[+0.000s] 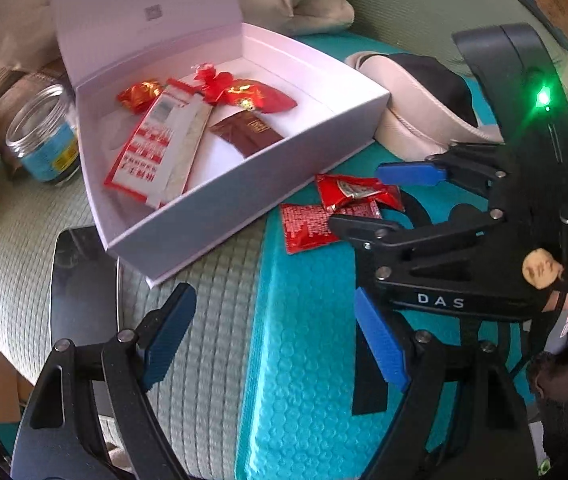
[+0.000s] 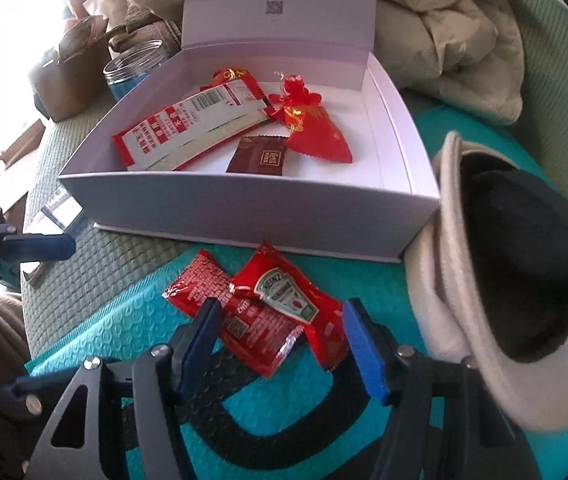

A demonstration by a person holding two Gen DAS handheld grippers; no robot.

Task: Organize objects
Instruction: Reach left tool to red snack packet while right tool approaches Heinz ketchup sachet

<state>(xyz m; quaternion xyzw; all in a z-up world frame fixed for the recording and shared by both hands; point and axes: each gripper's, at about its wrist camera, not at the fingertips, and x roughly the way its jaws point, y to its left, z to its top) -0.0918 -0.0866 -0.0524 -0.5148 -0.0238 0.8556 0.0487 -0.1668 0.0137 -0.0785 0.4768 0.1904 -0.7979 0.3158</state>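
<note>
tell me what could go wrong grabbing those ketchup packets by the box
1. The two ketchup packets overlap between the open right gripper, so it may pinch both or slide one off.
2. They lie on a soft teal bubble mailer; the pads could catch it.
3. The white box stands just behind and could get nudged.

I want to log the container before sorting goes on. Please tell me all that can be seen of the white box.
The white box is shallow, rectangular and looks like stiff matte cardboard. Its hinged lid stands open and upright at the back, with a small square code printed inside. The box rests partly on the green quilted surface and partly on the teal bubble mailer. Inside lie red packets, a long red-and-white sachet and a brown sachet. A beige-and-black hat lies against its right corner. No gripper touches it.
</note>
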